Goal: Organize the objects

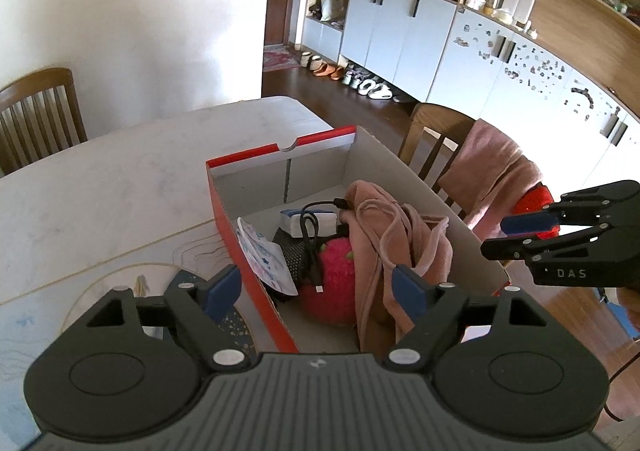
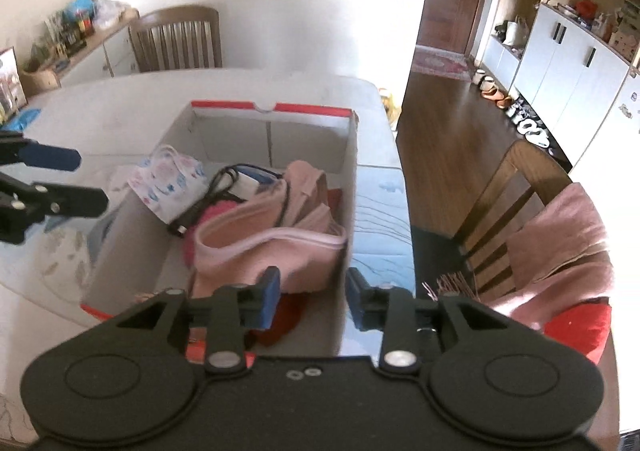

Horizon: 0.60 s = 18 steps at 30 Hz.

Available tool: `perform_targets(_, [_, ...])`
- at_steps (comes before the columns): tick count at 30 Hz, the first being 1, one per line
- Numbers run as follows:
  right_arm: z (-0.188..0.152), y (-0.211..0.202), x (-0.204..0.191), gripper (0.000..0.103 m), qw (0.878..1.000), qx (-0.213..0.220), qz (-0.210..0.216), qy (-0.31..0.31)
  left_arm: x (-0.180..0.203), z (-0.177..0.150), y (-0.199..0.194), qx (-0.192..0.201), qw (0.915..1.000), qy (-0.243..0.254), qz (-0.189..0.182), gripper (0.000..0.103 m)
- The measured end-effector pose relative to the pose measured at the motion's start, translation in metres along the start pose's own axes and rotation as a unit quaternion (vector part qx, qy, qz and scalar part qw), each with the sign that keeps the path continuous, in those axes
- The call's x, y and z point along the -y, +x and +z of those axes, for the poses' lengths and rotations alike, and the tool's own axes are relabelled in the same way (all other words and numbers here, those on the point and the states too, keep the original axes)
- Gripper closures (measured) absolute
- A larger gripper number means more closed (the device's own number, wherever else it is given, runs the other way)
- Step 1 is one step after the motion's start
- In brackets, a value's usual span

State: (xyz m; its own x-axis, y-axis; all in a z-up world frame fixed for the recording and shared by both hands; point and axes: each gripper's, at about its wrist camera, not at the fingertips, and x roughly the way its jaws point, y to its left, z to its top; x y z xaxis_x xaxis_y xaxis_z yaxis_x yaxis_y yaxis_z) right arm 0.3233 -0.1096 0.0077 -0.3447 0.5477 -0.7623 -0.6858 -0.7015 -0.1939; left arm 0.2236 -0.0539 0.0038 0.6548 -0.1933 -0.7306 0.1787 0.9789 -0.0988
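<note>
The pink garment (image 2: 276, 247) lies bunched in the near end of the shoe box (image 1: 256, 291), heaped over a red plush toy (image 1: 336, 275); beyond it in the box sit a black cable (image 1: 310, 227), a white charger (image 1: 312, 221) and a patterned face mask (image 1: 264, 255) leaning on the box's left wall; the box stands on the table (image 1: 120, 179). The left gripper (image 1: 318, 287) hangs released over the box's near end, jaws wide, nothing between them; the right gripper (image 2: 312, 297) is also released, jaws part open and empty, straddling the box's right wall. To finish well, I judge, tuck the garment's loose folds below the rim and keep the cable clear. The right gripper's body reads "DAS".
</note>
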Motion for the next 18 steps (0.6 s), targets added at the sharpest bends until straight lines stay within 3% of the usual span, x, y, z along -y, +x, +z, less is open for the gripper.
perform_targets(9, [-0.011, -0.020, -0.019, 0.045, 0.999, 0.043, 0.007, 0.028, -0.003, -0.011, -0.012, 0.009, 0.9997, 0.019, -0.011, 0.017])
perform_targets(12, [-0.014, -0.026, -0.024, 0.040, 0.998, 0.055, 0.010, 0.034, -0.002, -0.015, -0.016, 0.013, 0.9995, 0.027, -0.011, 0.000])
perform_targets(18, [-0.022, -0.039, -0.024, 0.020, 0.995, 0.077, 0.010, 0.067, 0.004, -0.020, -0.022, 0.019, 0.9995, 0.023, -0.010, 0.000])
